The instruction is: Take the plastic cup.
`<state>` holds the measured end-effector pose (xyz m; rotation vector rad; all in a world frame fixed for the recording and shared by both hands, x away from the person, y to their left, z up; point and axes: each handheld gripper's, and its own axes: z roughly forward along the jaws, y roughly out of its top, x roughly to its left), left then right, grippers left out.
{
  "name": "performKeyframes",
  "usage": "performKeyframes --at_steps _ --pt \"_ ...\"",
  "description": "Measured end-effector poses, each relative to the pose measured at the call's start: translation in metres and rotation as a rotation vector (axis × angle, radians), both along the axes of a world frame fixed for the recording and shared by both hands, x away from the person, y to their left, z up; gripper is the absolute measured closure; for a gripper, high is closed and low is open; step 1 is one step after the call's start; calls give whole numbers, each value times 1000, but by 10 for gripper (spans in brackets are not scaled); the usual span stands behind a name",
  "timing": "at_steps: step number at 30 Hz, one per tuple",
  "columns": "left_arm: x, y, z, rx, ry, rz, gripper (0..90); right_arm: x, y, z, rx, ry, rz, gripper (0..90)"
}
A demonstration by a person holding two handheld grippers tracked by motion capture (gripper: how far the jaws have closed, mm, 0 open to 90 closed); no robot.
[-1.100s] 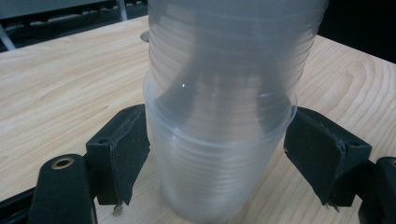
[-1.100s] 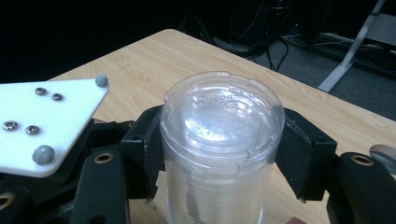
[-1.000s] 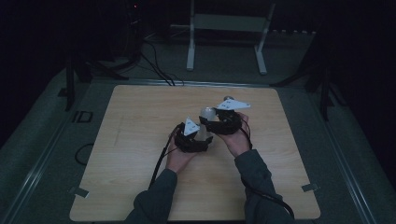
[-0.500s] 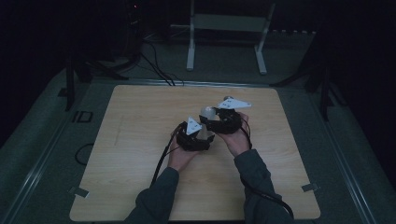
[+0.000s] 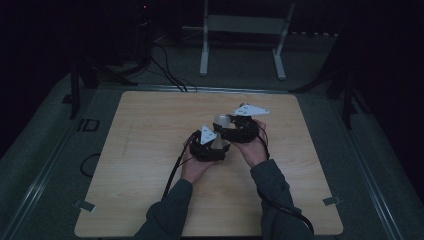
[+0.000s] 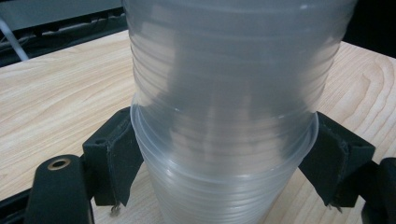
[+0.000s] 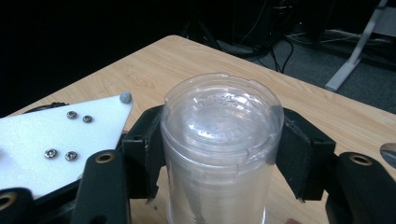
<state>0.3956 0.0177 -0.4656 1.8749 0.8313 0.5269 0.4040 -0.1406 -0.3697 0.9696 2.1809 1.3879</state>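
- High view: I hold my left gripper (image 5: 210,145) and right gripper (image 5: 240,127) close together over the middle of the surface (image 5: 150,150), the right one a little farther and to the right. A pale stack of cups (image 5: 220,121) shows between them.
- Left gripper view: my jaws clamp a stack of clear ribbed cups (image 6: 224,116) from both sides, just below a rim, with one sleeve of cups nested in another.
- Right gripper view: my jaws close on the stack (image 7: 222,140) near its closed, upturned end; the left gripper's white plate (image 7: 60,140) lies just to the left.
- Step, as I judge it: both grippers hold one stack, so I am probably about to part it.
- Next move: a straight pull along the stack's axis, with firm but gentle pressure, since thin plastic may buckle.
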Motion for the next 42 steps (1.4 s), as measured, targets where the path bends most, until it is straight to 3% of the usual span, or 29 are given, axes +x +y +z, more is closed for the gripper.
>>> performKeyframes --at_steps 23,31,42 --pt "0 2 -1 -4 3 -18 203 -3 -1 30 37 -52 7 394" --pt "-1 6 1 -19 11 -6 150 -7 -1 48 43 -93 10 395" --pt "-7 13 9 -38 27 -26 158 -16 -5 68 60 -143 14 395"
